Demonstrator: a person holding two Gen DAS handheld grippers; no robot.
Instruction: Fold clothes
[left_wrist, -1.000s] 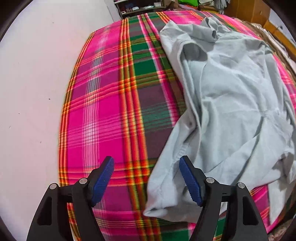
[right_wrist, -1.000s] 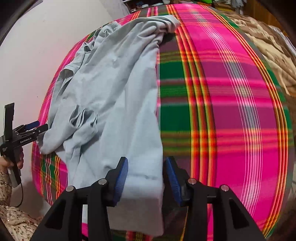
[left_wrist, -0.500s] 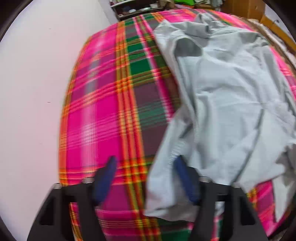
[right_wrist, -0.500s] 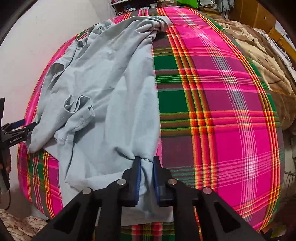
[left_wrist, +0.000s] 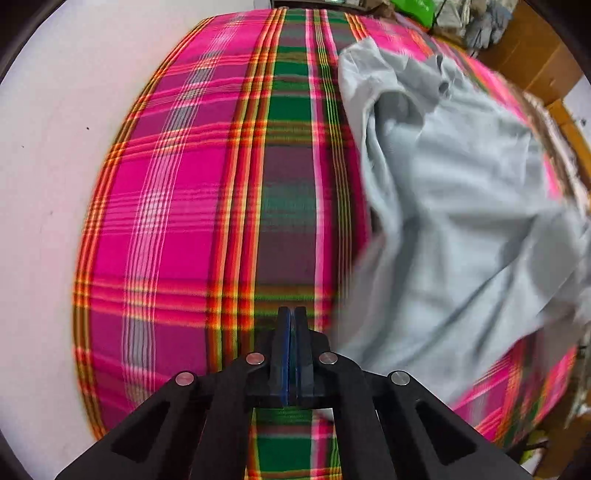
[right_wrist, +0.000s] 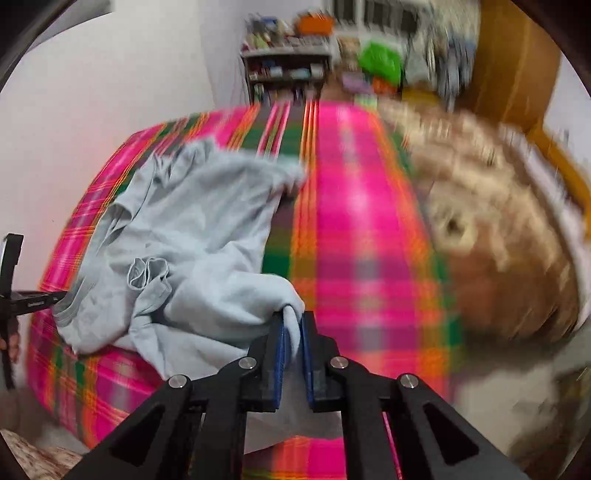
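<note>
A pale grey shirt (left_wrist: 461, 221) lies crumpled on a bed under a pink and green plaid blanket (left_wrist: 177, 206). My right gripper (right_wrist: 291, 325) is shut on a bunched fold of the shirt (right_wrist: 207, 236) and holds it above the blanket (right_wrist: 354, 221). My left gripper (left_wrist: 291, 317) has its blue pads pressed together at the shirt's left edge. No cloth shows between the tips in the left wrist view. Seen from the right wrist, the left gripper (right_wrist: 61, 295) meets the shirt's lifted hem at the far left.
A white wall (left_wrist: 48, 147) runs along the bed's left side. A tan patterned cover (right_wrist: 498, 240) lies on the right of the bed. At the head stand a cluttered shelf (right_wrist: 284, 70) and wooden furniture (right_wrist: 513, 62). A hand (right_wrist: 11, 339) holds the left gripper.
The left gripper went from wide open to shut at the shirt's edge. The right gripper, shut on the shirt half a second ago, has lifted and tilted up, dragging the fabric with it.
</note>
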